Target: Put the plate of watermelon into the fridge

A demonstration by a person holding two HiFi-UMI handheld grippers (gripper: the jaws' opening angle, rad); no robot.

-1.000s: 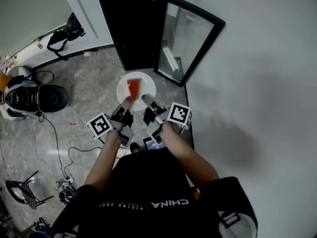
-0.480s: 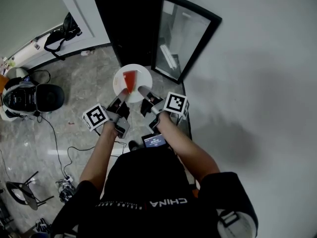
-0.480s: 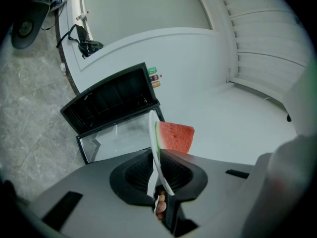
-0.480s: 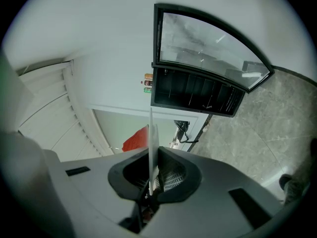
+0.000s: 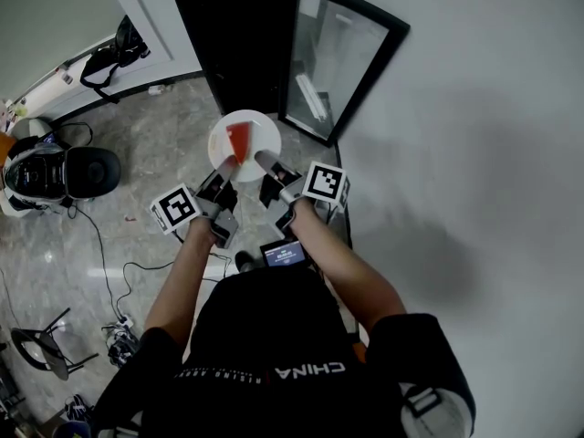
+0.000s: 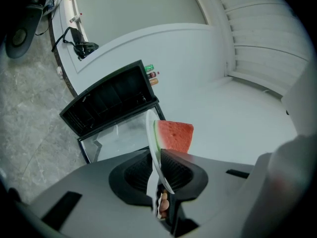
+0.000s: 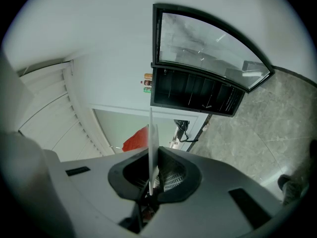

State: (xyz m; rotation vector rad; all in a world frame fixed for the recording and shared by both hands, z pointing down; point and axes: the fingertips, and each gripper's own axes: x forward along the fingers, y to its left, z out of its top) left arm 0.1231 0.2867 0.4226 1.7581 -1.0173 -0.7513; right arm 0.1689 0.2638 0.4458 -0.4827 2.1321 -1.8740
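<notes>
A white plate (image 5: 256,131) carries a red wedge of watermelon (image 5: 239,140) and hangs in the air in front of the black fridge (image 5: 239,35). My left gripper (image 5: 225,165) is shut on the plate's near-left rim; my right gripper (image 5: 263,161) is shut on its near-right rim. In the left gripper view the plate (image 6: 153,148) shows edge-on with the watermelon (image 6: 174,136) beside it. The right gripper view has the plate (image 7: 153,148) edge-on too, the watermelon (image 7: 136,140) behind it, and the fridge (image 7: 198,94) beyond. The fridge's glass door (image 5: 338,62) stands open to the right.
A white wall (image 5: 474,135) runs along the right of the fridge. On the grey stone floor (image 5: 155,144) at left sit a round black-and-white appliance (image 5: 55,173) and trailing cables (image 5: 109,272). A black bag (image 5: 109,57) lies by the far wall. A small screen (image 5: 282,253) hangs at the person's chest.
Both grippers have carried the plate forward, closer to the fridge's open front. The grip on the rim is the same.
</notes>
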